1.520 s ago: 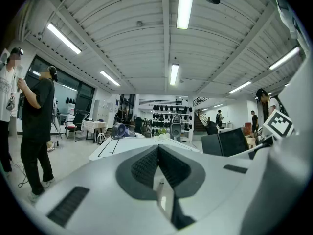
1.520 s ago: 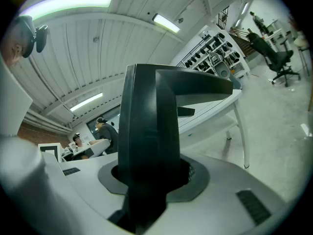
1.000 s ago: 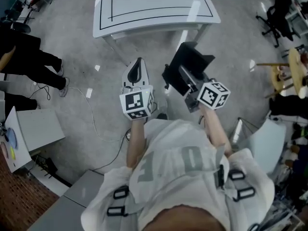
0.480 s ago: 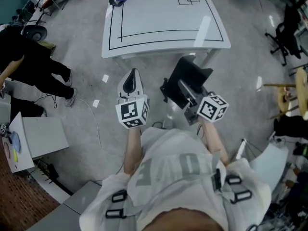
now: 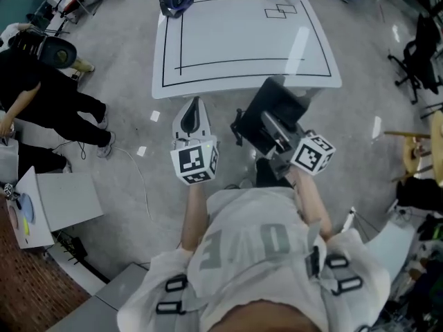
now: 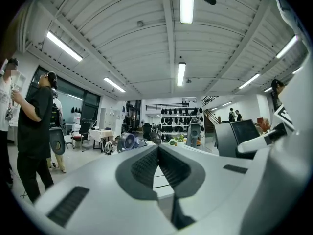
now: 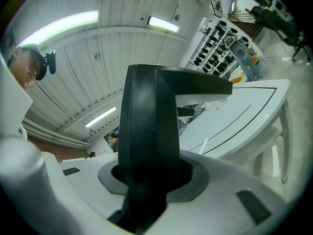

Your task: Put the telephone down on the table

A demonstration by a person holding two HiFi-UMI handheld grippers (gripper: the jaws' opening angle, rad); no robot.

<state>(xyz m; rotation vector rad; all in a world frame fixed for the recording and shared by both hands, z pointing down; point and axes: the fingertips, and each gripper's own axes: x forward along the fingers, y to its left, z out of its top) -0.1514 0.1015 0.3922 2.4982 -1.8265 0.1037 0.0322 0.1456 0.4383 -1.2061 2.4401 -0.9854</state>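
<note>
So the right gripper view shows what the head view can't: our right tool [image 7: 151,180] is clamped tight on the black telephone [image 7: 146,126], which is up in the air just short of the white bench [image 5: 242,40] at 12 o'clock. Our left tool [image 6: 157,166] is pinched together on nothing. There's a grey floor [image 5: 124,75] and a person [image 5: 48,92] at 9 o'clock.

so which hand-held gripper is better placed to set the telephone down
Right: the right hand-held gripper is shut on the black telephone, just short of the white table. The left hand-held gripper is shut and empty.

The lower end of the telephone [image 7: 146,126] is hidden inside the right tool [image 7: 149,177]
</note>
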